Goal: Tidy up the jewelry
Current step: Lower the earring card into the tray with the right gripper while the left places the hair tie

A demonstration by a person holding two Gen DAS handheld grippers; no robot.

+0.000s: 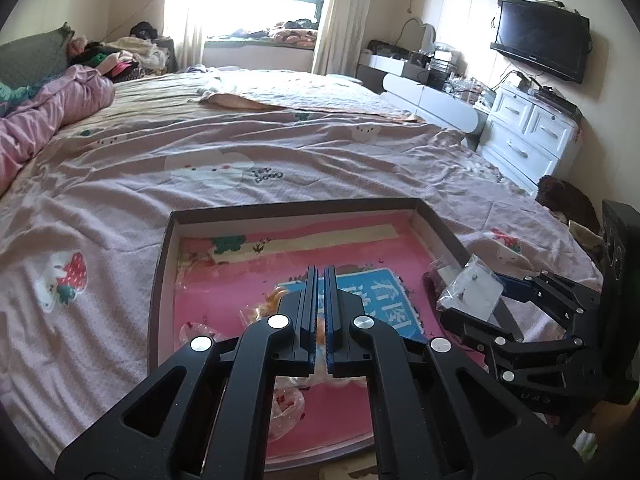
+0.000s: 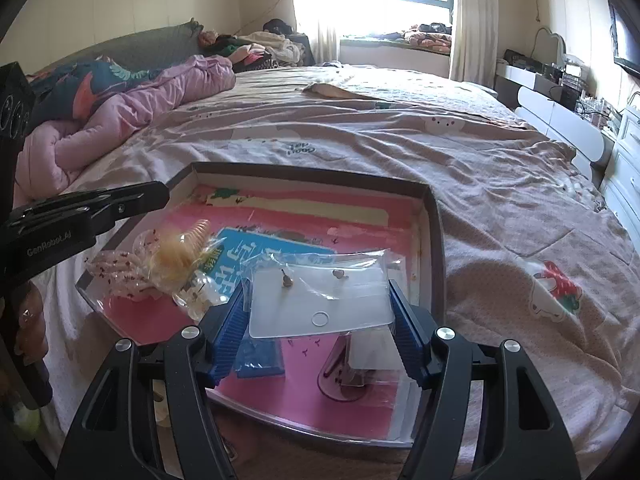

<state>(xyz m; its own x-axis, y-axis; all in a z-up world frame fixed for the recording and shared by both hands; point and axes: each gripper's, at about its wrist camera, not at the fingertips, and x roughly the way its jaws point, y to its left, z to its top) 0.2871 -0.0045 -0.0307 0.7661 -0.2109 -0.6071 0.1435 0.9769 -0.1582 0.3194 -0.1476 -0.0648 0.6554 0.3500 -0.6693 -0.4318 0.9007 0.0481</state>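
One shallow box [image 2: 434,216] lies on the bed, holding two clear packets of hair ties [image 2: 168,264]. The right gripper [image 2: 318,320] clamps one clear bag [image 2: 320,300] with two small earrings above the box; the left gripper [image 1: 319,276] is closed, empty.

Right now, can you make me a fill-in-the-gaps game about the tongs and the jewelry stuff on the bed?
1. The right tongs hold a clear bag with an ___ card inside.
2. The left tongs are ___.
3. The shallow box lies on the ___.
4. The curly hair tie in the box is ___.

Missing words: earring; shut; bed; yellow
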